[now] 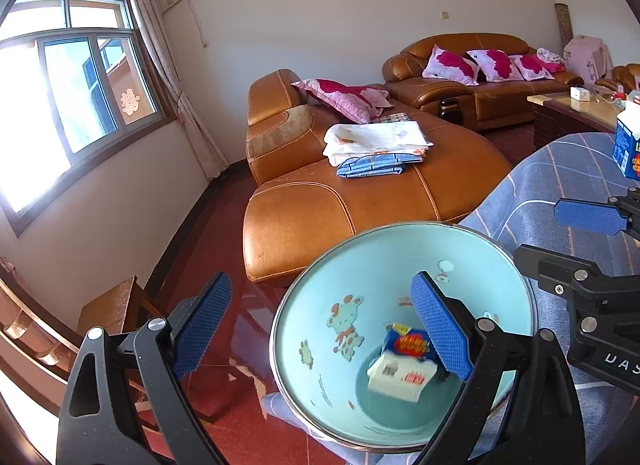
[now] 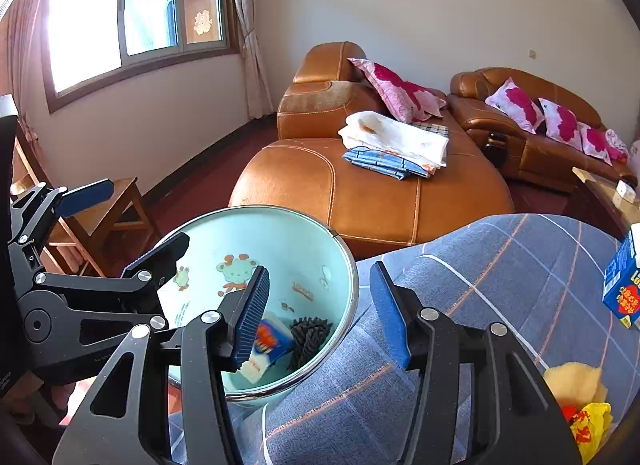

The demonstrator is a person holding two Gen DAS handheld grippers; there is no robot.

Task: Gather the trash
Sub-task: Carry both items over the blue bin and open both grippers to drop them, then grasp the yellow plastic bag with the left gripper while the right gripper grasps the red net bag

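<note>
In the lower middle of both views, a blue-and-white carton (image 1: 402, 365) lies at the bottom of the pale blue cartoon-printed waste bin (image 1: 320, 285). The right gripper (image 2: 324, 317) hangs over the bin's rim, jaws apart and empty. The left gripper (image 1: 320, 325) straddles the bin's near wall, jaws wide apart.

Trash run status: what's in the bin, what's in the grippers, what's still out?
Done: a blue-and-white carton and a dark ridged piece lie in the light-blue bin. In hand: nothing; the right gripper stands open above the rim, the left gripper open too. Left: an upright blue carton and yellow wrappers on the checked blue cloth.
</note>
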